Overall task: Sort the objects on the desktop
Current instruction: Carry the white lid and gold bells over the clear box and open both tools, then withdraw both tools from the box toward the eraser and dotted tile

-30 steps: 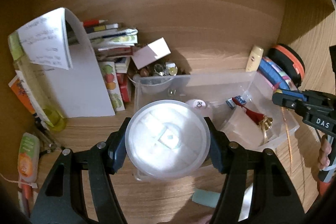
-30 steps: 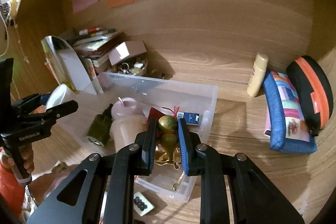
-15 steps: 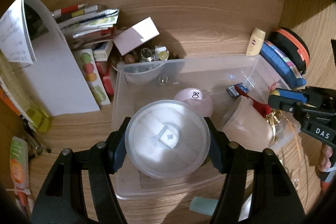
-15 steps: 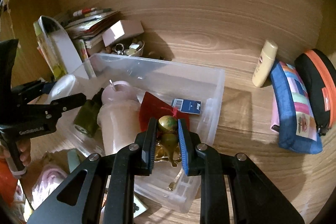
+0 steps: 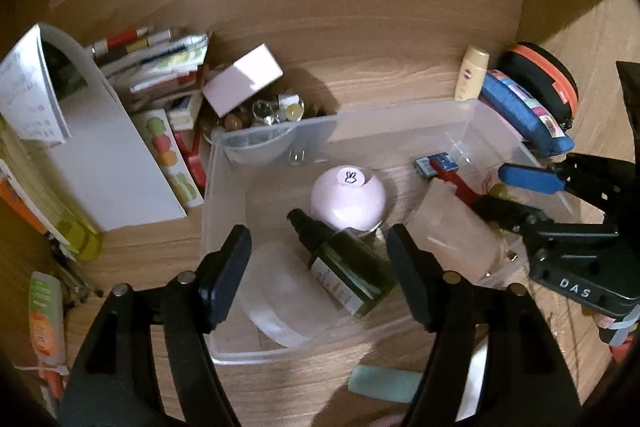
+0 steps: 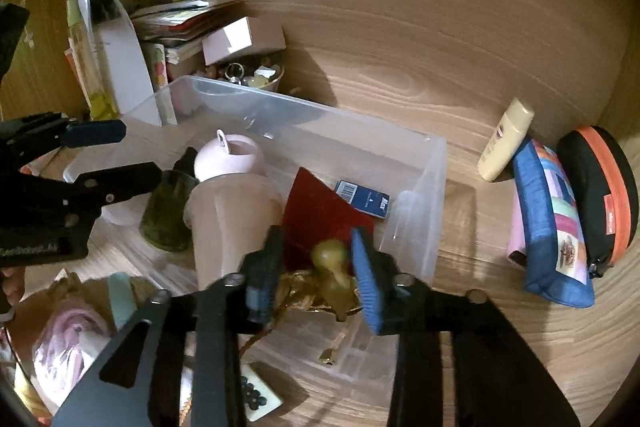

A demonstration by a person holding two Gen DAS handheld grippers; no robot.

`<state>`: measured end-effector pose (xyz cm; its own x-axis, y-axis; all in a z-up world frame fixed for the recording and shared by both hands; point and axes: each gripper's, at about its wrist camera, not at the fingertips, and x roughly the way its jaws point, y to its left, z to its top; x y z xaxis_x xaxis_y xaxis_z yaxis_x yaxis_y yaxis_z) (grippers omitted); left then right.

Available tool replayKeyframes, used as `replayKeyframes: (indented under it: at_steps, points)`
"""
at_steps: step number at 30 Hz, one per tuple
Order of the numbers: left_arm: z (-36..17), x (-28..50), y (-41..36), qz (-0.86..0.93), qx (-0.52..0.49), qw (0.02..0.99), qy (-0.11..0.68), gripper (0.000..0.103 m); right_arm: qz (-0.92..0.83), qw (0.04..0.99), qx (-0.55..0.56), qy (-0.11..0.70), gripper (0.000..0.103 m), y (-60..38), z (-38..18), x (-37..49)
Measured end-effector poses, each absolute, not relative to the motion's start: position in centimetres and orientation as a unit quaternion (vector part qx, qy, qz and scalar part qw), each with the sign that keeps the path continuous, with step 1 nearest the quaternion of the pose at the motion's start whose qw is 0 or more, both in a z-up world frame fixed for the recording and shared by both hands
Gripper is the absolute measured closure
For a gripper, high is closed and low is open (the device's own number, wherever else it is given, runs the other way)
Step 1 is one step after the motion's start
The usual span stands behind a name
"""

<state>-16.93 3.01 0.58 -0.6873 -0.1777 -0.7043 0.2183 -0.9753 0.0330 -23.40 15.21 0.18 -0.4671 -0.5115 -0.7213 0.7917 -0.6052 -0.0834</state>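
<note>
Where readable, right gripper [image 5: 516, 195] says "DAS", blue box [image 6: 363, 199] "Mico".

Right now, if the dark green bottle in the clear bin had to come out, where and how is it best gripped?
Probably across the wide body of the dark green bottle, coming from above. It lies on its side in the clear bin with its narrow black cap toward the pink round jar, so the fingers should close across its width. The frosted cup lies close on one side, leaving little room.

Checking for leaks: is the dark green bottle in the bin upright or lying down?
Lying down. The green bottle rests on its side on the floor of the clear bin, cap toward the pink jar.
</note>
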Motion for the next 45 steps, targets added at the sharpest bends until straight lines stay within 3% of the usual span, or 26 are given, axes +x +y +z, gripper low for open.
replayKeyframes:
  at_steps: [2, 7, 11, 30, 45]
  points:
    - [1.1, -16.5, 3.3, -0.921, 0.373, 0.110, 0.019, 0.028, -0.838, 0.386, 0.323, 0.210, 0.049, 15.4, 0.5, -23.1]
    - [2.2, -15.3, 3.8, -0.926, 0.361, 0.114, 0.011, 0.019, -0.847, 0.380, 0.306, 0.210, 0.039, 15.9, 1.4, -22.2]
    - [2.7, -14.1, 3.8, -0.926, 0.355, 0.125, 0.010, 0.011, -0.842, 0.396, 0.314, 0.192, 0.022, 16.7, 2.1, -21.7]
    - [2.8, -7.0, 3.6, -0.921, 0.350, 0.169, 0.022, 0.006, -0.859, 0.389, 0.294, 0.155, 0.016, 22.6, 4.5, -17.6]
    - [-2.6, -3.6, 0.9, -0.891, 0.414, 0.175, 0.064, 0.006, -0.845, 0.358, 0.370, 0.143, 0.016, 25.7, -0.5, -19.3]
